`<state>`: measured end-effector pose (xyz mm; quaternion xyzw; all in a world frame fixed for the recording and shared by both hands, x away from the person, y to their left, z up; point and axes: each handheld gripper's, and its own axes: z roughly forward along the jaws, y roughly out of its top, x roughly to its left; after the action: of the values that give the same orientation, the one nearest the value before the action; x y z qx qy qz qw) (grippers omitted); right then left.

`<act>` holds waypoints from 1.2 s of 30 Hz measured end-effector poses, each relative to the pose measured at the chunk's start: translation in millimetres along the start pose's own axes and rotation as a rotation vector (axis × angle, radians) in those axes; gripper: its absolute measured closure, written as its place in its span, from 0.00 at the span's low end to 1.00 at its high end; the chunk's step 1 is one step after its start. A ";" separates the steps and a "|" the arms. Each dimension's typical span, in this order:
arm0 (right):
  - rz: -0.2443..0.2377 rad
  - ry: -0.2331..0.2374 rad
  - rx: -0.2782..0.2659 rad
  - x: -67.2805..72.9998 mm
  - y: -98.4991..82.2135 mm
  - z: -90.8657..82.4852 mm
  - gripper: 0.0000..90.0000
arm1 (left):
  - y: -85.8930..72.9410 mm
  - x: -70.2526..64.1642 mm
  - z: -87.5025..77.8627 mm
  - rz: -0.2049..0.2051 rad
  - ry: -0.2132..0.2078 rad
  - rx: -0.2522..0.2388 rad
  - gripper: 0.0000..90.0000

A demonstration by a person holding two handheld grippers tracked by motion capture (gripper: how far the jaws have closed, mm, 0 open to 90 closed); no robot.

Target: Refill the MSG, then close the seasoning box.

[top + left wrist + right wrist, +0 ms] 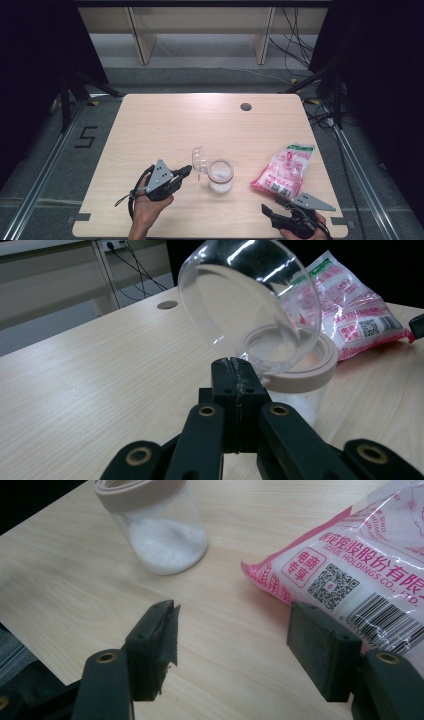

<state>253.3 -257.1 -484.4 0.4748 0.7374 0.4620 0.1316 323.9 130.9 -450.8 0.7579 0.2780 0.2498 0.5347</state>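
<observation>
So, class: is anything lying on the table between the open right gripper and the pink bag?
Nothing visible. The right gripper has its jaws open right at the pink bag, with bare table between them. The jar stands off to the side.

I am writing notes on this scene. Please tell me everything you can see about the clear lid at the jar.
The clear lid is a domed, see-through cap, plastic by its look, with bright glare on its curve. It stands flipped open and tilted, on the left side of the jar, above the jar's beige collar. The left gripper is shut on the lid's lower edge. The jar below holds some white powder and stands on the wooden table.
</observation>
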 end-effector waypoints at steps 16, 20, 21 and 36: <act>0.054 0.025 0.011 7.5 -6.7 -9.8 0.41 | 11.0 -4.3 4.1 0.023 0.003 -0.010 1.00; 0.024 0.036 -0.013 3.9 -8.2 -9.1 0.41 | 12.0 -5.6 4.9 0.027 0.002 -0.013 1.00; 0.016 0.031 -0.013 3.7 -8.6 -9.6 0.41 | 12.3 -6.1 4.9 0.026 0.001 -0.014 1.00; 0.011 0.026 -0.005 4.1 -10.6 -10.6 0.41 | 23.0 -17.2 12.6 0.054 -0.023 -0.020 1.00</act>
<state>238.4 -261.0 -486.2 0.4724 0.7353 0.4708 0.1207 323.6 104.4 -434.1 0.7625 0.2488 0.2582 0.5386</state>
